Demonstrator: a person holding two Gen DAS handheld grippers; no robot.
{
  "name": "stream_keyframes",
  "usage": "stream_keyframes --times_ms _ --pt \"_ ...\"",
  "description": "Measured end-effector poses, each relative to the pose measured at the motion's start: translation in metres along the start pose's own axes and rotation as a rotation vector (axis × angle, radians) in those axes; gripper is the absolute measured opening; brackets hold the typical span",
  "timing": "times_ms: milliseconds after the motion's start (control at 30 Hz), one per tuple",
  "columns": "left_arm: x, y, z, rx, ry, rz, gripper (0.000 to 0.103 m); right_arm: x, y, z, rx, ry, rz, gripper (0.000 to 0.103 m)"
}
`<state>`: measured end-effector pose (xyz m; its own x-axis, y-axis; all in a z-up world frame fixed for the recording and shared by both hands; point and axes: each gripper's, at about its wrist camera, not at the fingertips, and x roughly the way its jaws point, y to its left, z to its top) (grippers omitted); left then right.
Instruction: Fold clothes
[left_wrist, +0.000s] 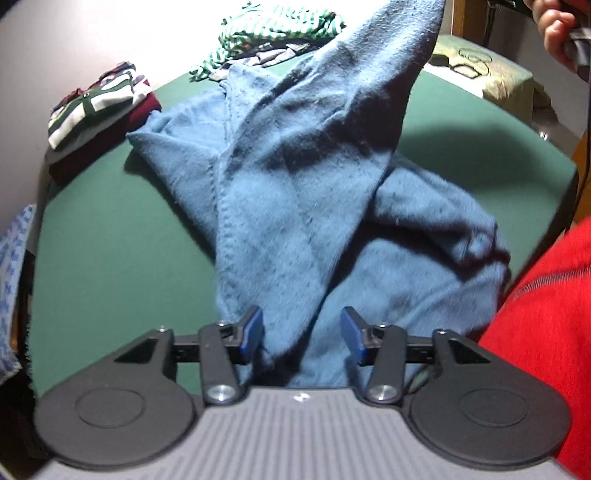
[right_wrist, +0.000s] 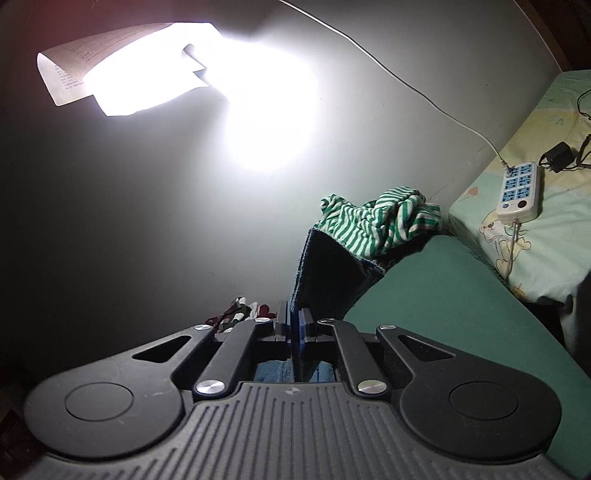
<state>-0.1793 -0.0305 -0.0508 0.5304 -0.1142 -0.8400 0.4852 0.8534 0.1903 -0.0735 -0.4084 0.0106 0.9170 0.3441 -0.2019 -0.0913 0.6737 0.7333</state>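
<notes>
mid-fold, by the look of it: one blue knit garment (left_wrist: 295, 206) half raised off the green desk (left_wrist: 110, 240), one corner pulled high toward the upper right, the rest slumped in loose creases near the desk's front edge. right tongs (right_wrist: 295, 325) pressed together on a dark blue edge of that cloth, holding it aloft. left tongs (left_wrist: 303, 332) spread wide just over the lower bunch of the same garment, gripping nothing. at the back left, one neat stack of folded clothes (left_wrist: 99, 110), a striped piece on top of a maroon one, so some folding seems done. at the back, one crumpled heap with a green-and-white striped garment (left_wrist: 273, 29) over greyish cloth, apparently left to fold; exact number of pieces in it impossible to tell. so: one garment in hand, one folded stack, one loose heap. beside the desk, a bed with one power strip (right_wrist: 519, 192) on a cartoon-print sheet.
</notes>
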Motion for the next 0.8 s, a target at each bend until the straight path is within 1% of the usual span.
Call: stream_keyframes --times_ms 133,233,333,367,400,433,500,600,700,800 --pt "0.009 -0.004 -0.004 0.067 0.029 0.087 0.058 0.009 -0.012 -0.005 0.018 0.009 -0.049 0.004" --pt "0.003 0.000 -0.005 0.062 0.015 0.090 0.061 0.009 -0.015 -0.005 0.008 0.004 -0.077 0.004" --pt "0.011 0.001 -0.008 0.074 0.034 0.135 0.061 0.008 -0.018 -0.004 0.016 0.002 -0.090 0.004" --pt "0.016 0.001 -0.009 0.082 0.049 0.147 0.056 0.007 -0.018 -0.005 0.015 0.004 -0.092 0.004" --pt "0.020 0.001 -0.009 0.085 0.061 0.152 0.042 0.007 -0.018 -0.005 0.011 0.004 -0.092 0.004" --pt "0.022 0.002 -0.009 0.080 0.066 0.144 0.036 0.007 -0.016 -0.005 0.004 0.004 -0.090 0.004" --pt "0.017 0.003 -0.009 0.064 0.046 0.124 0.025 0.005 -0.013 -0.005 -0.013 -0.001 -0.090 0.004" --pt "0.008 0.007 -0.012 0.048 0.025 0.110 0.023 0.001 -0.010 -0.003 -0.033 -0.015 -0.091 0.004" --pt "0.002 0.006 -0.014 0.062 0.025 0.084 0.022 0.001 -0.019 -0.007 -0.041 -0.009 -0.141 0.004" --pt "0.001 0.002 -0.017 0.097 0.026 0.029 0.021 0.002 -0.027 -0.010 -0.050 -0.002 -0.192 0.004"
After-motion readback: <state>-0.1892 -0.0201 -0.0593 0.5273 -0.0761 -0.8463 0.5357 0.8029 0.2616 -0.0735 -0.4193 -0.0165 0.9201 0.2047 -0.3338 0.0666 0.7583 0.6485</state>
